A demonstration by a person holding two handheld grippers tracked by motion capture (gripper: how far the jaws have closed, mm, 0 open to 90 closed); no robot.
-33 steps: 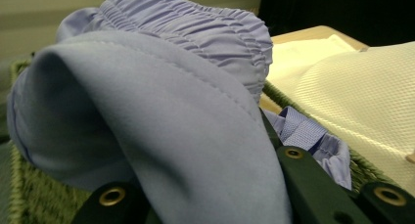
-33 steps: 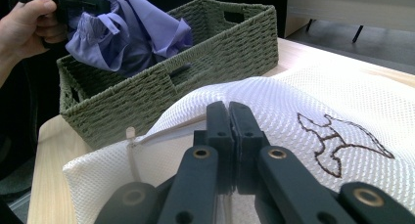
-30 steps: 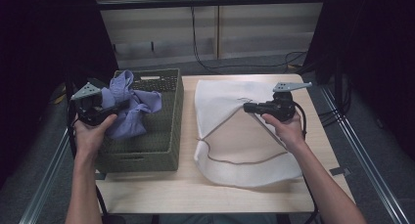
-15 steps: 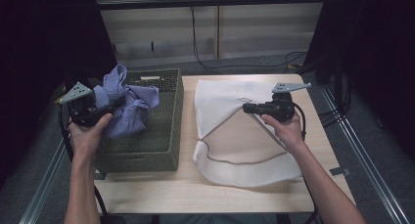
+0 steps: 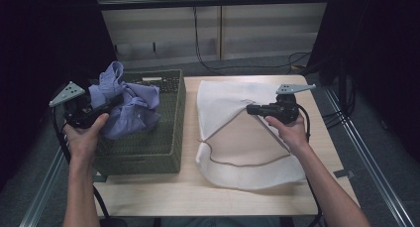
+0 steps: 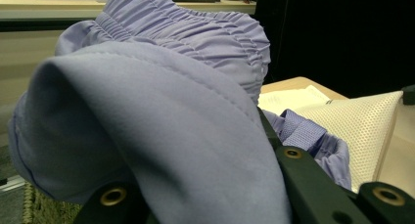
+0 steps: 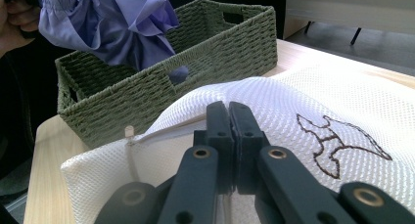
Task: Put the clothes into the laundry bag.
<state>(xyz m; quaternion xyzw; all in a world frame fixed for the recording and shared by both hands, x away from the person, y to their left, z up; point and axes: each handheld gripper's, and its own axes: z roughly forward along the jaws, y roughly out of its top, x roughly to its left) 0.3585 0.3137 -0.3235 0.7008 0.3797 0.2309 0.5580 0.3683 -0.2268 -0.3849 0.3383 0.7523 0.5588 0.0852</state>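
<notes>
- Dark curtains close in a pale wooden table, which carries a green woven rectangular basket on the left and a white mesh laundry bag on the right.
- Held by the left gripper, the crumpled lilac cloth garment hangs above the basket's left half; the jaws are pinched tight on a fold of it, the fabric spilling over them in the left gripper view.
- Over on the right, the right gripper has its jaws pressed together on the bag's upper edge, holding the opening up; the right gripper view shows them closed on the mesh.
- From the garment, the bag's mouth lies to the right, across the basket wall, its opening facing the basket. The left hand is the one to carry it over.
- Compared with a second ago, the garment sits higher and a little further left, more of it clear of the basket; the right gripper and bag are unchanged.
</notes>
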